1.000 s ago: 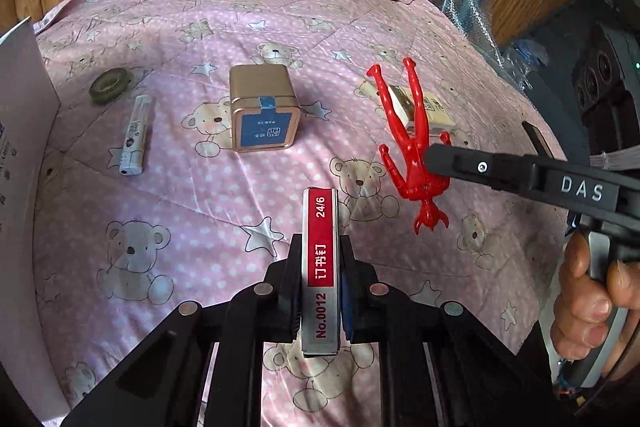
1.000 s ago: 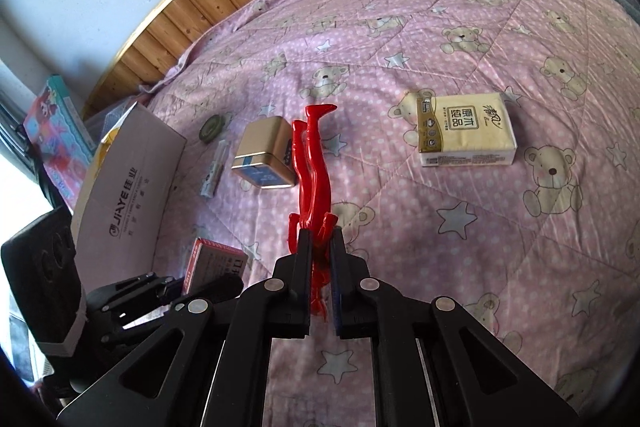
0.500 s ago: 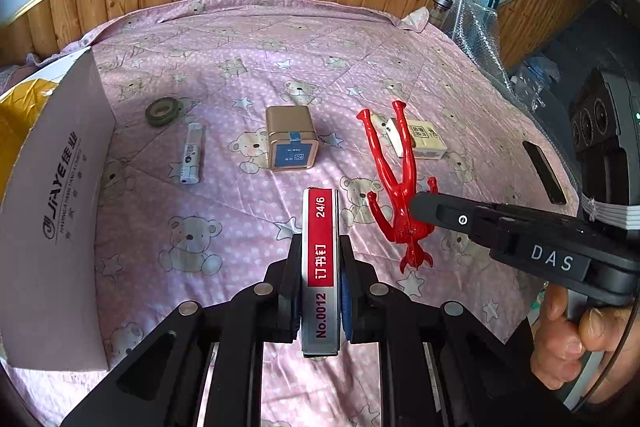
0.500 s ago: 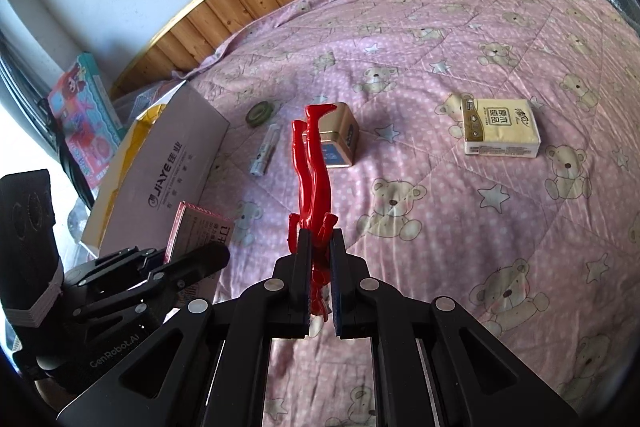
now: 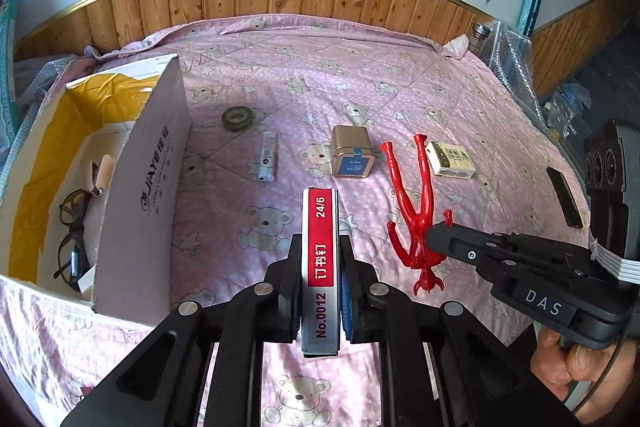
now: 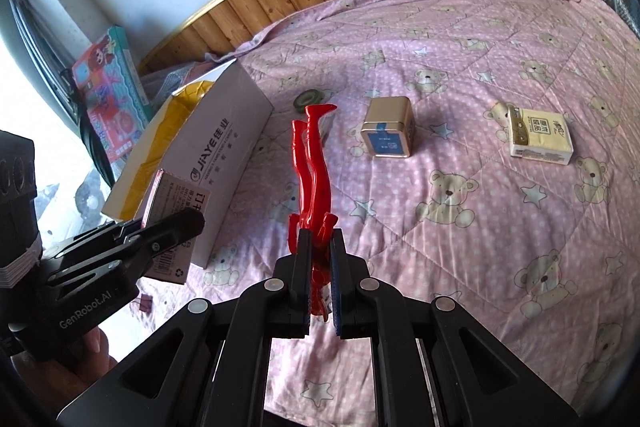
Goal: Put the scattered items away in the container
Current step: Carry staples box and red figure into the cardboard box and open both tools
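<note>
Two things are in hand, both lifted clear of the pink quilt [image 5: 400, 75]. The left gripper [image 5: 320, 291] has its jaws closed on a staple box [image 5: 320, 267], pinched across its two broad faces with the red spine up; the right gripper [image 6: 318, 259] is clamped on a red figure [image 6: 312, 167] at its chest, head and arms down between the pads.

The staple box looks stiff and dense for its size, card-skinned and probably a little slick, so the flat-face pinch near its middle seems the sound hold. Its long axis runs straight out along the fingers, far end aimed toward the gold tin [image 5: 352, 157].

The figure looks light, hard plastic, glossy and thin-limbed; the legs would likely flex or snap if squeezed, so the thicker torso is the better place. Its long axis also runs along the fingers, feet pointing away toward the wooden wall panel, upside down.

The cardboard box [image 5: 148, 187] stands open to the left, with glasses [image 5: 72, 227] already inside. A tape roll [image 5: 238, 117], a white stick [image 5: 267, 163], the tin and a tissue pack [image 6: 540, 137] lie on the quilt
</note>
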The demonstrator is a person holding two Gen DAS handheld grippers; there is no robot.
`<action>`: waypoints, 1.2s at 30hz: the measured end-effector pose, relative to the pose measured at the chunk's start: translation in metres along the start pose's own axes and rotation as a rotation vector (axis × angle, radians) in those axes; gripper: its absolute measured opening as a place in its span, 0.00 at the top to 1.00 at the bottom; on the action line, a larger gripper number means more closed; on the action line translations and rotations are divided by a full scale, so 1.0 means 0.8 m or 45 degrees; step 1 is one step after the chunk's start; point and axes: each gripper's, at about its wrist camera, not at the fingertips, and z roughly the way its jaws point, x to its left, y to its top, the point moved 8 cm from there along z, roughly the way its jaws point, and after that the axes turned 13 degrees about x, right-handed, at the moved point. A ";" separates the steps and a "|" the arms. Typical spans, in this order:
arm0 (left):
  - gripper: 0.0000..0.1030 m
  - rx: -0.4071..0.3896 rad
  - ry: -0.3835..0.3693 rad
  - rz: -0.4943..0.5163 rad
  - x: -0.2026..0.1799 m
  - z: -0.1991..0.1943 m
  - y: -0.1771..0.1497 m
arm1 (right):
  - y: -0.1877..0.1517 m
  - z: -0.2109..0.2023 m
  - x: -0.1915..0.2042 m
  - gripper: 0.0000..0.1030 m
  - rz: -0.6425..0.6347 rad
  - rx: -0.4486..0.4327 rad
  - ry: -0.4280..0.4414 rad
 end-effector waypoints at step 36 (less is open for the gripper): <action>0.85 -0.248 -0.013 -0.349 0.159 -0.117 0.002 | 0.037 0.007 0.159 0.92 -0.323 0.010 0.018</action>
